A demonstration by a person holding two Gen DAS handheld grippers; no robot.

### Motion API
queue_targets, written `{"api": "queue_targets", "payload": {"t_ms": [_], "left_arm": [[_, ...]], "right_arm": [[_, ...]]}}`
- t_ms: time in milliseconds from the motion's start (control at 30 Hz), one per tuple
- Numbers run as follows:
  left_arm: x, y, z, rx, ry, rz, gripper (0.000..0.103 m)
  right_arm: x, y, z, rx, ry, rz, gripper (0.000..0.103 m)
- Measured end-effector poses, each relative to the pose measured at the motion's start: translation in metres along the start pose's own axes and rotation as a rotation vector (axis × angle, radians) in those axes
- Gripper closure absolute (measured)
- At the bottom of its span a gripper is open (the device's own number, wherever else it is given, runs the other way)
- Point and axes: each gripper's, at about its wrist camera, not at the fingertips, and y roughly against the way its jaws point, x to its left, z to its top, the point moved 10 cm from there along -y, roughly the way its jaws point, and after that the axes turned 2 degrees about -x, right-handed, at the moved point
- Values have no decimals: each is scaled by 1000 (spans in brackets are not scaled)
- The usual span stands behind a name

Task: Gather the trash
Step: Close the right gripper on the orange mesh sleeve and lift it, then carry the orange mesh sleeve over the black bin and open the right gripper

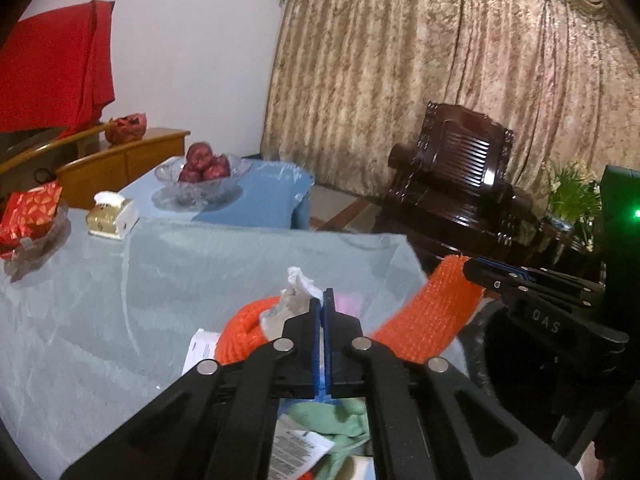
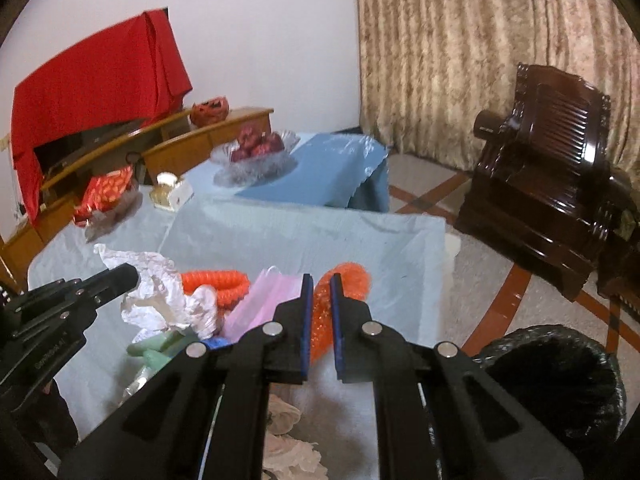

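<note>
We see the left tool [image 1: 323, 296] with its pads pressed together on a crumpled white wrapper [image 2: 160, 296], which the right wrist view shows bunched at its tip. Our right tool [image 2: 321, 280] is clamped on an orange net [image 2: 340, 300], its blue pads held a little apart by the mesh between them; in the left view that net stretches out from the right tool's tip.

Just below the tools, on the near part of the surface [image 1: 100, 300], we have the trash pile: an orange ring [image 2: 216, 282], a pink bag [image 2: 264, 300], something green [image 1: 340, 420] and a printed label [image 1: 296, 452]. To the right, beside the surface edge, a bin lined with a black bag [image 2: 560, 380] stands on the floor.

Further back on the surface we spot a red packet [image 1: 30, 212] in a clear dish, then a gold-and-white box [image 1: 112, 220]. Beyond them a glass bowl [image 1: 200, 184] of red apples [image 1: 202, 162] sits on a blue cloth [image 1: 264, 196].

Off to the right is a dark wooden armchair [image 1: 460, 184], with a green plant [image 1: 572, 196] near it. At the back we see a wooden cabinet [image 1: 132, 156] draped with red cloth [image 1: 56, 68], and patterned curtains [image 1: 440, 60] along the wall.
</note>
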Motion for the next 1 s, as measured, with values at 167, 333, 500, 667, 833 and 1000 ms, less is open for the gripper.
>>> {"api": "queue_targets", "payload": {"t_ms": [167, 333, 500, 667, 833, 1000], "left_arm": [[-24, 9, 10, -24, -26, -38, 102], [-59, 15, 18, -41, -47, -97, 102], [-106, 17, 19, -39, -71, -176, 102], [-161, 14, 14, -25, -107, -270, 102], [-214, 6, -2, 3, -145, -351, 102], [-254, -8, -30, 54, -177, -410, 102]], "right_arm": [[-21, 33, 8, -51, -2, -28, 95], [-48, 63, 11, -85, -24, -72, 95], [-93, 96, 4, -107, -62, -154, 95], [-140, 123, -19, -104, -108, -244, 95], [-181, 146, -47, -86, -155, -332, 95], [-214, 155, -78, -46, -175, -417, 95]]}}
